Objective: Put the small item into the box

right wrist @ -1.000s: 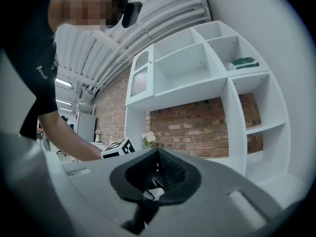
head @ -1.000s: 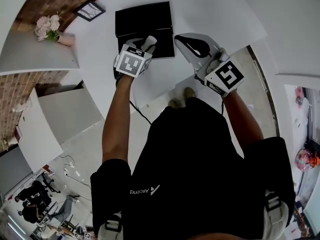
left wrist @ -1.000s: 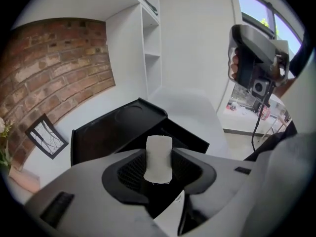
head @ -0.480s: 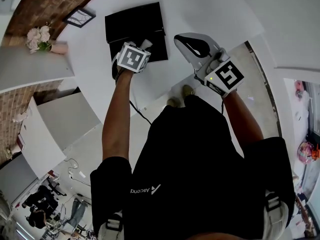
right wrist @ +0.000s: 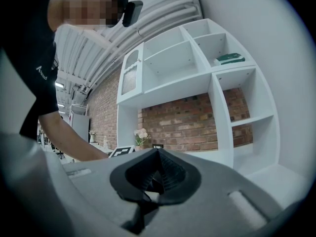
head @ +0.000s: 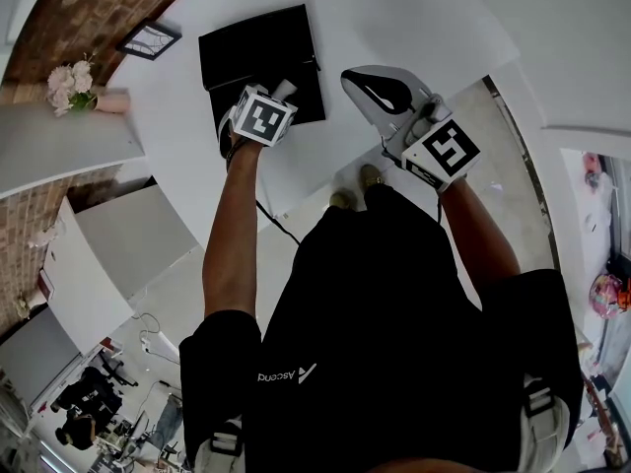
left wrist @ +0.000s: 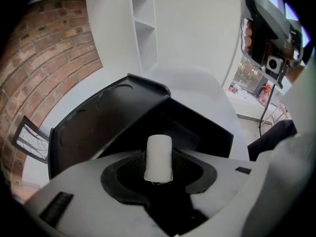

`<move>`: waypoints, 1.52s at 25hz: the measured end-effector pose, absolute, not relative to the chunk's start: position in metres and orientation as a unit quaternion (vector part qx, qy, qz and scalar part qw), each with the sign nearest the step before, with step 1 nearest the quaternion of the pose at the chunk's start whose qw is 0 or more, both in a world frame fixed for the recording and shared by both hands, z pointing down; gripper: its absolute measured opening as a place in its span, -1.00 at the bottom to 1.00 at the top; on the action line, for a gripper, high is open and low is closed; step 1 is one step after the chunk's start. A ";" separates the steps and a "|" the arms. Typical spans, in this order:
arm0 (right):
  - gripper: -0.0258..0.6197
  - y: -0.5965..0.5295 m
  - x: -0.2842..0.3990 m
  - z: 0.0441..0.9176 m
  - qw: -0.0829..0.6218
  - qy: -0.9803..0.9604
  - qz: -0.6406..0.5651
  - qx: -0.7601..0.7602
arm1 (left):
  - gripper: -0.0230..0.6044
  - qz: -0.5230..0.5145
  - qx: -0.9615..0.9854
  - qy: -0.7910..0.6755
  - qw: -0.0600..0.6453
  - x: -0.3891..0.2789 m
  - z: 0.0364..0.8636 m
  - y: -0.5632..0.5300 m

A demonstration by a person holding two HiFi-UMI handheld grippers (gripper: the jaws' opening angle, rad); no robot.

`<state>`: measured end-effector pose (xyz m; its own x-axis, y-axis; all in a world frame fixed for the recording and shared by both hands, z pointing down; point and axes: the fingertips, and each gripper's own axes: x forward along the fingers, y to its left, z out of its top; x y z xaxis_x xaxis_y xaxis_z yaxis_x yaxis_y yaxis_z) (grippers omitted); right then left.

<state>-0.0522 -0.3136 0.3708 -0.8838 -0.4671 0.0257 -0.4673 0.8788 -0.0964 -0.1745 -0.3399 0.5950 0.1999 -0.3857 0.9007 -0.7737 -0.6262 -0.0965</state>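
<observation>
A black box (head: 258,59) lies open on the white table (head: 394,18), its lid (left wrist: 98,122) folded back to the left. My left gripper (head: 284,91) hovers over the box's near right part. A small white cylinder (left wrist: 158,157) stands upright between its pads, which still touch its sides while the jaws are opening. The box's dark inside (left wrist: 197,132) lies just beyond the cylinder. My right gripper (head: 355,77) is raised to the right of the box, away from it. Its jaws (right wrist: 157,154) are shut with nothing between them.
A small picture frame (head: 150,39) and a vase of flowers (head: 69,85) stand at the far left near the brick wall. White shelving (right wrist: 197,58) rises behind the table. The person's body fills the lower head view.
The head view has swung, so the box sits further left in it. My left gripper stays over the box with the cylinder in it. The right gripper has hardly moved.
</observation>
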 end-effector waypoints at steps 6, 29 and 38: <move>-0.92 -0.315 -0.053 0.372 -0.002 -0.969 0.057 0.238 | -0.31 0.474 0.761 -0.395 0.202 -0.168 0.585 -0.337; -0.92 -0.284 -0.080 0.338 -0.028 -0.978 0.017 0.204 | -0.60 0.120 0.858 -0.496 0.052 -0.149 0.371 -0.300; -0.92 -0.246 -0.088 0.302 -0.056 -0.979 0.008 0.194 | -0.88 0.004 0.860 -0.510 -0.028 -0.135 0.296 -0.252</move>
